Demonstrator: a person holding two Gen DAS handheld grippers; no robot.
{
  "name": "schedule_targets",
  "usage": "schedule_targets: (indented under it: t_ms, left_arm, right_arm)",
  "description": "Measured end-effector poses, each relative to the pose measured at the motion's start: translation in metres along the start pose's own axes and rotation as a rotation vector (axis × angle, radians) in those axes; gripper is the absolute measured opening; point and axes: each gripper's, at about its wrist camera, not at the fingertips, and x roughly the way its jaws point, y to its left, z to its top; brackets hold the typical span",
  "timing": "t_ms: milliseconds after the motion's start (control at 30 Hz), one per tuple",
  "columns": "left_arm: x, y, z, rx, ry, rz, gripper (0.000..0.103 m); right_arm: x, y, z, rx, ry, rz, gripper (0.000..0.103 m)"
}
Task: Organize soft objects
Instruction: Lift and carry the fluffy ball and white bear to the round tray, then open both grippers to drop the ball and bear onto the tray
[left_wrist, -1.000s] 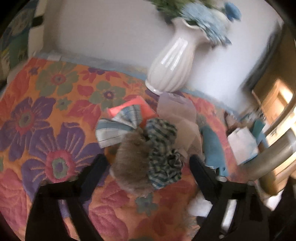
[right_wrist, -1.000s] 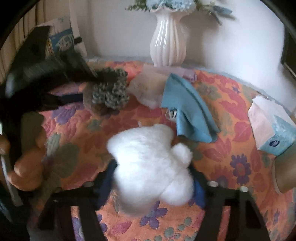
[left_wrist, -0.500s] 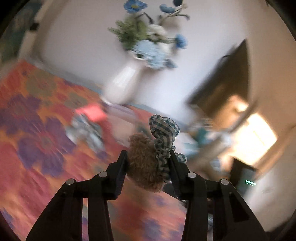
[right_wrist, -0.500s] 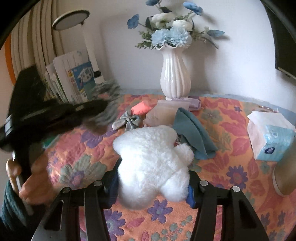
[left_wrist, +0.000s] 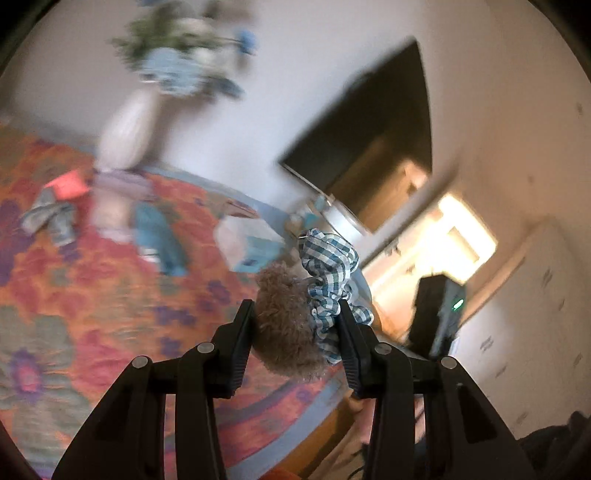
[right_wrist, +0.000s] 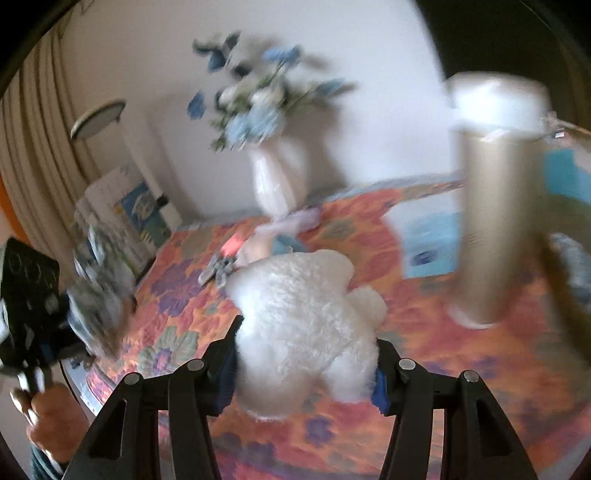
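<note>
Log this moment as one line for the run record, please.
left tool: shut on brown fuzzy scrunchie and checked scrunchie, lifted | right tool: shut on white plush, lifted | views blurred

Right gripper (right_wrist: 304, 354) clamps white plush toy (right_wrist: 303, 321).

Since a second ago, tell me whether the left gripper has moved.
Yes. The left gripper, shut on the scrunchies, has lifted off the tablecloth and swung right, away from the vase.

Floral tablecloth (right_wrist: 461, 354) bears vase (right_wrist: 279, 181)
</note>
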Motion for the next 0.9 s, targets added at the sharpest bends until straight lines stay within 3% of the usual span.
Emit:
schedule_targets:
  t_ms: [300, 500, 700, 767, 900]
  left_arm:
    - [0.096, -0.123, -0.008, 0.269, 0.109, -0.004, 0.040]
    - [0.154, -0.167, -0.010, 0.368, 0.146, 0.013, 0.040]
    - [0.196, -0.175, 0.002, 0.374, 0.142, 0.059, 0.040]
    - [0.207, -0.178, 0.005, 0.378, 0.151, 0.062, 0.040]
    - [0.242, -0.191, 0.008, 0.457, 0.152, 0.138, 0.041]
  right_arm:
    - [-0.112, -0.083, 0.015, 0.160, -0.153, -0.123, 0.055]
    - [-0.160, -0.148, 0.020, 0.289, -0.239, -0.221, 0.055]
    - [-0.175, -0.204, 0.035, 0.428, -0.266, -0.302, 0.055]
    - [-0.170, -0.223, 0.041, 0.471, -0.254, -0.323, 0.056]
    - [-0.150, -0.246, 0.055, 0.496, -0.205, -0.355, 0.057]
